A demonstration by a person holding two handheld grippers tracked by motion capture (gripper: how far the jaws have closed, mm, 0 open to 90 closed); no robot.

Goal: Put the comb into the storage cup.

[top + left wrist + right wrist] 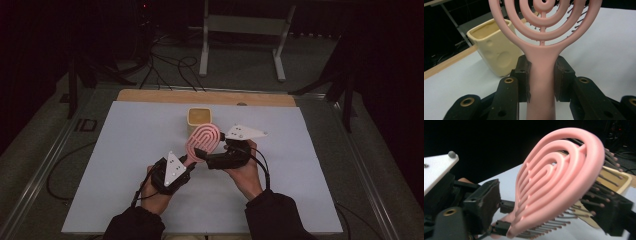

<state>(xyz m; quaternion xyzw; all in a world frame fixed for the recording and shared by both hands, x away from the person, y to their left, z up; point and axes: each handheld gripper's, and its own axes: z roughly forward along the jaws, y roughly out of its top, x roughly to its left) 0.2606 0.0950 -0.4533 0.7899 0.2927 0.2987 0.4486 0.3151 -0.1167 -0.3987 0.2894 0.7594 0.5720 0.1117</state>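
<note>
Gripping the pink hairbrush (541, 82) by its handle, my left gripper (541, 77) has both black jaws pressed flat against the handle's sides, one on each side, just below where the handle widens into the head. From the left gripper view the brush stands upright out of the jaws, its open ringed head rising past the top edge, dark bristles showing through the gaps on the far side.

In the high view my left gripper (172, 172) sits low and left of centre over the white table (125, 150), and the hairbrush (202, 140) slants up and away from it toward the cream cup (200, 117), which stands on the table just behind the brush head. My right gripper (220, 157) comes in from the other side, close against the lower part of the head (the two tools nearly meet there).

From the right gripper view, the brush head (559, 185) lies between my right jaws: one jaw stands near the smooth pink back on the left, the other is among the bristle tips on the right. These jaws are spread wide around the head, and I cannot tell whether either one really touches it. The cream cup (621, 180) peeks out behind the bristles.
</note>
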